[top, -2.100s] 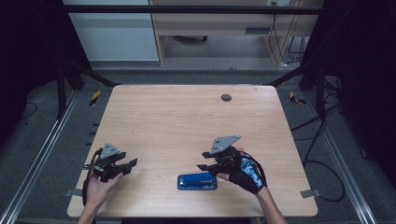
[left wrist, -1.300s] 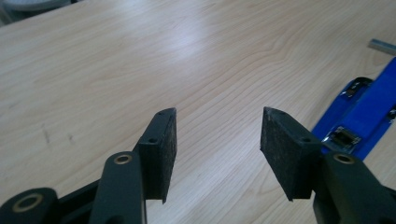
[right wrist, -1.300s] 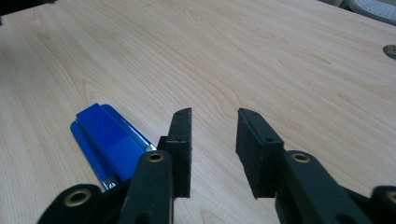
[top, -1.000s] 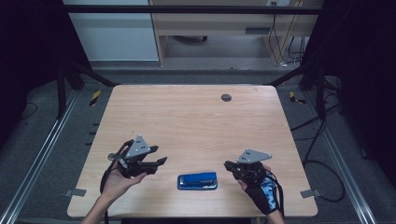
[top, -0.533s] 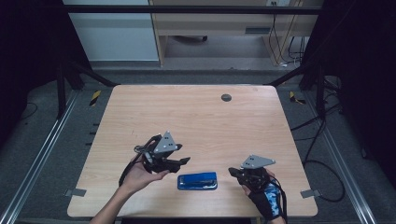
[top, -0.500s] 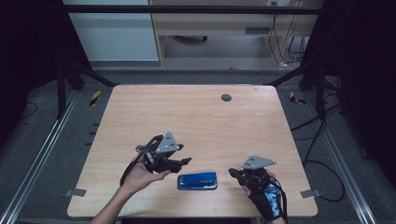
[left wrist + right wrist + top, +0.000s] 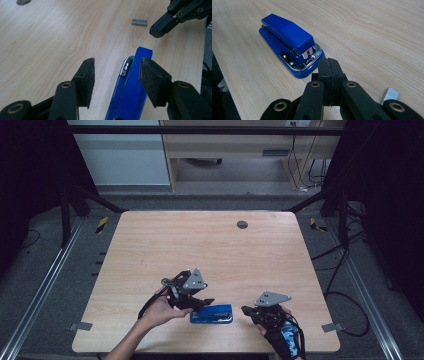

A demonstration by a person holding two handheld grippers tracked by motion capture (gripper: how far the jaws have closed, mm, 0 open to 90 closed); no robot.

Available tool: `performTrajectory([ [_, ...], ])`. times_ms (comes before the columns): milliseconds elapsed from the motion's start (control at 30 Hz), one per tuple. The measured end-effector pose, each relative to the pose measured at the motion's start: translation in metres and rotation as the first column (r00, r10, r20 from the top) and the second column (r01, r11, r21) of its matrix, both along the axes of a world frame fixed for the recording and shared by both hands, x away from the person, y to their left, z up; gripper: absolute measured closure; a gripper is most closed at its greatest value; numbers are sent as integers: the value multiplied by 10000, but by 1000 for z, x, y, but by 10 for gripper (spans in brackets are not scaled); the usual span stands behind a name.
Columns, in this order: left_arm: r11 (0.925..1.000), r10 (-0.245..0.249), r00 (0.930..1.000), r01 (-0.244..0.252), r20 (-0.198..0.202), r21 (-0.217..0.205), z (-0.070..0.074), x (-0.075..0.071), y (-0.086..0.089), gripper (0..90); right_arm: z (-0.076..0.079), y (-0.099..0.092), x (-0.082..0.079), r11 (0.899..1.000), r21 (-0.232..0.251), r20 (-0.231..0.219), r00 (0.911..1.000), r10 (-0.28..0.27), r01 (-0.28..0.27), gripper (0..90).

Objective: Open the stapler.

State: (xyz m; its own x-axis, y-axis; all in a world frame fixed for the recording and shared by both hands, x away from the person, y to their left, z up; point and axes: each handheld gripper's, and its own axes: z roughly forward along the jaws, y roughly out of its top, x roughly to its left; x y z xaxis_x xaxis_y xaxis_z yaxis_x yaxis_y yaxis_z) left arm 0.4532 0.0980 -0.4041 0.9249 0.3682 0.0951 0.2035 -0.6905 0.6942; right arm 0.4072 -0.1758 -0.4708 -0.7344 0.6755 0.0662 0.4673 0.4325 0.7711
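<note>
Straddling the blue stapler [image 7: 130, 92] with my left gripper [image 7: 116, 75], jaws wide, pads not pressing; it lies near the table's [image 7: 210, 245] front edge. Right gripper [image 7: 329, 65] shut, empty. No readable writing.

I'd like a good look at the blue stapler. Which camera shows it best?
The right gripper view: the whole stapler shows close up, with its metal front. The left gripper view catches it end-on between the tool's open jaws; the high view shows it small.
</note>
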Motion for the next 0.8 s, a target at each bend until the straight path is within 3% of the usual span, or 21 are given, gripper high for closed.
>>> performTrajectory([
  [400,9938,-786,9960,816,-417,749,-8,4,-18,467,-2,6,-2,9998,0,-60,9998,212,-212,900],
  [800,9765,-1332,9894,1411,-585,1628,-19,3,-32,485,-5,12,-3,9990,33,-315,9985,451,-450,900],
])
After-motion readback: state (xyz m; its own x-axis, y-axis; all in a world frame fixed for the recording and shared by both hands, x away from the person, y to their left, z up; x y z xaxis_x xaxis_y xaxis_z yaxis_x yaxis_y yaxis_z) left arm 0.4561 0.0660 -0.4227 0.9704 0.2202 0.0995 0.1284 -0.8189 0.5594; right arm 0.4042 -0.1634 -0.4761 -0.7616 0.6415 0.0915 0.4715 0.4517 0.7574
